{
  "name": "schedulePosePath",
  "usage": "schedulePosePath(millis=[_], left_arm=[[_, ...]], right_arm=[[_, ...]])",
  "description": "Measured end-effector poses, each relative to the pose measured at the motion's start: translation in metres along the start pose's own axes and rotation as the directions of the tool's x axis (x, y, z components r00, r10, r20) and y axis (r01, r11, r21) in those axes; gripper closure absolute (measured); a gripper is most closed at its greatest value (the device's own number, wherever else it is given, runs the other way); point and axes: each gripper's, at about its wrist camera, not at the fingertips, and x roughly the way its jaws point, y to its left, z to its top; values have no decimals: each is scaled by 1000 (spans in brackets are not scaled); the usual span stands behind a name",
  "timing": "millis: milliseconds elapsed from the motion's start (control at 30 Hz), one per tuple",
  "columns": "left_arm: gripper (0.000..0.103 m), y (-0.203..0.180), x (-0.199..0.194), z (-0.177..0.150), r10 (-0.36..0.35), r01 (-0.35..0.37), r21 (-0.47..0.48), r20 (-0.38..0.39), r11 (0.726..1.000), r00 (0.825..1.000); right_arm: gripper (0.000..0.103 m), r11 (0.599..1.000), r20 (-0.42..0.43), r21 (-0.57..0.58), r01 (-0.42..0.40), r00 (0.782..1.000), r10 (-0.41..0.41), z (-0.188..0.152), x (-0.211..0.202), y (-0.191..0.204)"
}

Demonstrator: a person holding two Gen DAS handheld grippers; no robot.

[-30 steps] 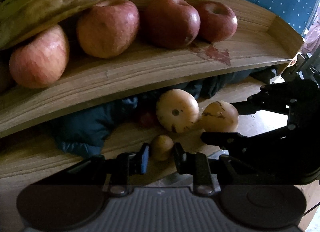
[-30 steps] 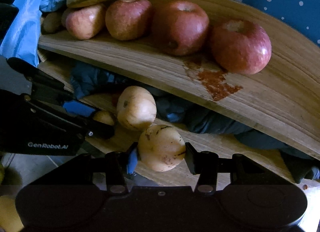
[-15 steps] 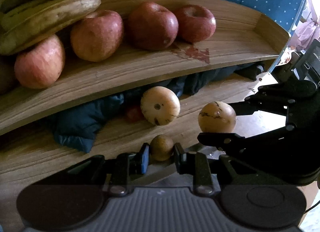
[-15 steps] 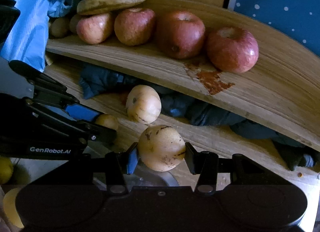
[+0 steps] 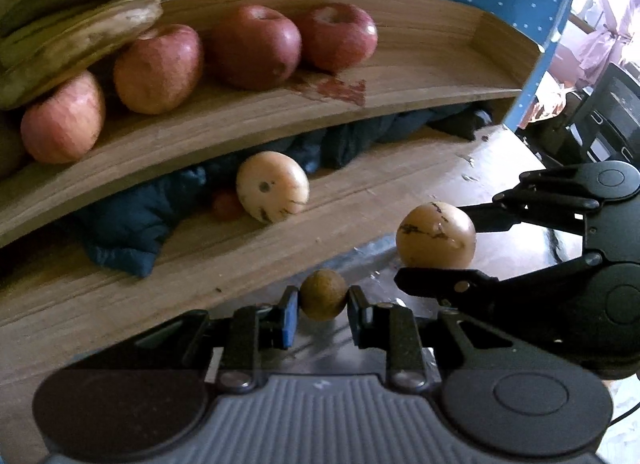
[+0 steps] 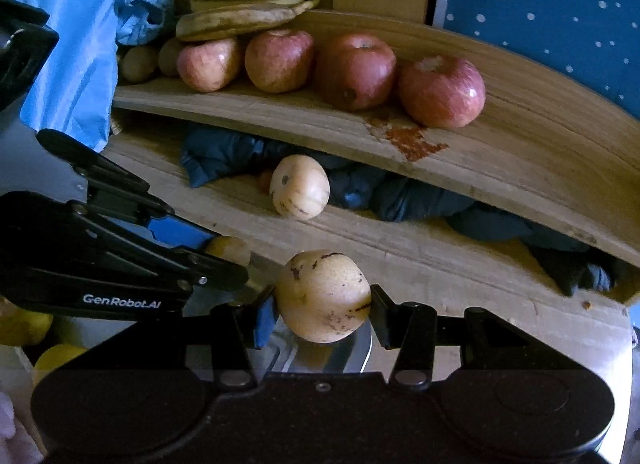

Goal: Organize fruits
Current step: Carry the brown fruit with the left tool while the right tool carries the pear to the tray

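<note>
Wooden two-tier shelf point(image 5: 420, 60) fills your view: bananas point(image 5: 76, 12) at ten o'clock, four apples point(image 6: 356, 70) in a row along the top tier, one pale melon point(image 5: 272, 192) on the lower tier against dark cloth point(image 5: 124, 220). Your right gripper point(image 6: 323, 304) is clamped on a second pale melon point(image 6: 323, 296); your left gripper point(image 5: 322, 302) pinches a small brown fruit point(image 5: 323, 299). Both look mid-carry, clear of the shelf. Next, I'd judge, find each fruit its own group and set it down gently.

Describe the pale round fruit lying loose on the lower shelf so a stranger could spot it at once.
Find the curved wooden rack; its upper shelf carries red apples. On the lower shelf, against dark blue cloth, lies the pale fruit, the only pale one no tongs hold.
</note>
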Motion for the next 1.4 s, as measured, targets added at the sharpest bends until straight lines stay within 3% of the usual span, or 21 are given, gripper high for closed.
schedulePosePath(millis=[667,1400], left_arm=[[74,-32,-10,-35,-4,5,20,-75,1000,997],[74,-50,-19,-57,60,-66,-43,-124,997,991]], right_arm=[[53,999,-43,-21,-35,998,34,-51,-27,16],[53,988,-62,-122,-90,995,83,-74,-37,23]])
